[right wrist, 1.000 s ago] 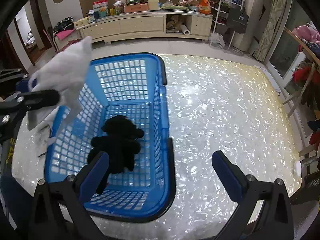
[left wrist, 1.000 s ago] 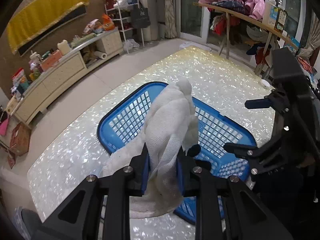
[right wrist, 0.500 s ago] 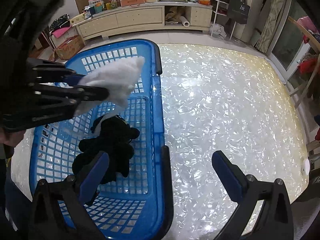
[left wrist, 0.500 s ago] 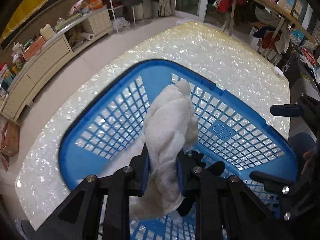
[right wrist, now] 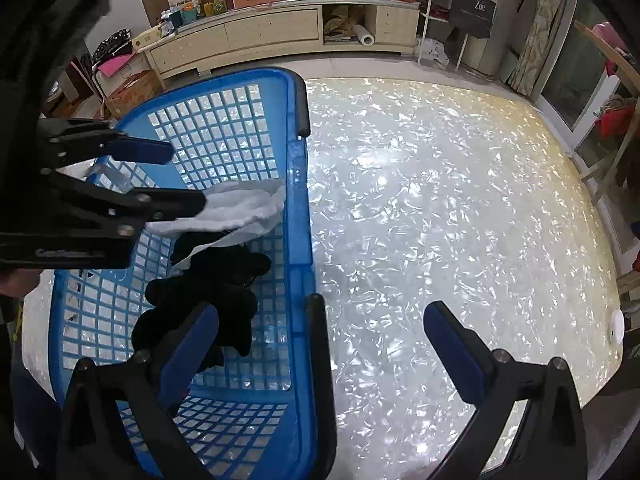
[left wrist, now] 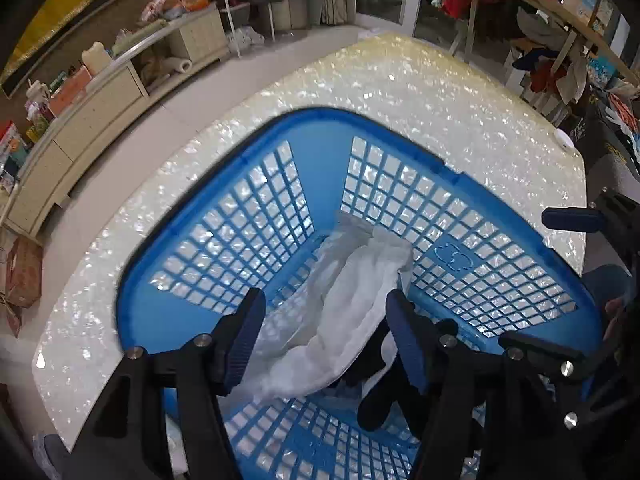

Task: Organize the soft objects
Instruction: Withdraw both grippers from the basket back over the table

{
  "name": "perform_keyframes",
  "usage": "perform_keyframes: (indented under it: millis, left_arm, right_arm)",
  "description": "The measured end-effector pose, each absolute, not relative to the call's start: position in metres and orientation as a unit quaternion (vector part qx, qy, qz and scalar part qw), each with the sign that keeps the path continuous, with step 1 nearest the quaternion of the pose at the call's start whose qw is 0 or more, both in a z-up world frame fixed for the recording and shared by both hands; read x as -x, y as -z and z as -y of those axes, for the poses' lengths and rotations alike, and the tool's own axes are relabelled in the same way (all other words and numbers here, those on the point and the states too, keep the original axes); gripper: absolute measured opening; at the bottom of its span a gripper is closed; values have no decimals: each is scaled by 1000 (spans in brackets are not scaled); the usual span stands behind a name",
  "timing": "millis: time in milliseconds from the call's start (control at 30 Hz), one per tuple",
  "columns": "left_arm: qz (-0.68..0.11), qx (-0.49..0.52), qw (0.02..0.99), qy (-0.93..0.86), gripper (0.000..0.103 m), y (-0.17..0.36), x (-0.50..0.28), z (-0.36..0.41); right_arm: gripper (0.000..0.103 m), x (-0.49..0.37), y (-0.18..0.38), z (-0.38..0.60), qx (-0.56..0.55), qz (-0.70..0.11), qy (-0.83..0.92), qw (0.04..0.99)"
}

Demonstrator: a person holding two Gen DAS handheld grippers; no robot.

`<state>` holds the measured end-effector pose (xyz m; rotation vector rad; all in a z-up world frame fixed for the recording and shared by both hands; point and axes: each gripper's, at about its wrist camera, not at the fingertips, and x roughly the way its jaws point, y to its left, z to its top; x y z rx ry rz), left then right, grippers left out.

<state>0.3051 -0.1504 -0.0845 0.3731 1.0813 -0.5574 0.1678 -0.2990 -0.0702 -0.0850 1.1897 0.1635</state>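
Over the blue laundry basket (left wrist: 168, 312), the left gripper (left wrist: 324, 344) now stands with its fingers spread wide, where half a second ago they were pinched on the white cloth (left wrist: 352, 300). The cloth has been let go and lies inside the basket, slumped against the latticed wall and draped partly over the black plush toy (right wrist: 208, 292) on the basket floor; in the right wrist view the cloth (right wrist: 236, 208) reaches toward the long side rim. That looks like one more soft item put away, so the drop step seems done and the left gripper is free to pull back for whatever is next.

The right gripper (right wrist: 320, 344) hovers over the near end of the basket (right wrist: 300, 200) and the pearly tabletop (right wrist: 440, 200), its fingers spread and holding nothing, as it was a second ago.

Readable writing is scarce: a dark bag hanging on the rack by the window (right wrist: 472, 12) carries the word "Zoe", and the basket wall shows an embossed emblem (left wrist: 452, 254) too soft to read.
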Motion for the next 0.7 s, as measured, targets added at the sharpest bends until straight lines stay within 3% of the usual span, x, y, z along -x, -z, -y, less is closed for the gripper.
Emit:
perform_keyframes:
  millis: [133, 167, 233, 467, 700]
  left_arm:
    - [-481, -172, 822, 251, 63, 60, -287, 139]
    - [-479, -169, 825, 249, 68, 54, -281, 135]
    - [-467, -175, 835, 232, 87, 43, -267, 130]
    - [-437, -171, 861, 195, 103, 13, -205, 108]
    - [-430, -134, 878, 163, 103, -5, -149, 72]
  right_arm:
    - [103, -163, 61, 298, 35, -551, -78, 830]
    - [103, -159, 56, 298, 33, -547, -77, 833]
    - [103, -153, 48, 297, 30, -540, -77, 838]
    - [103, -124, 19, 278, 30, -517, -91, 851]
    - [103, -93, 4, 244, 49, -501, -130, 854]
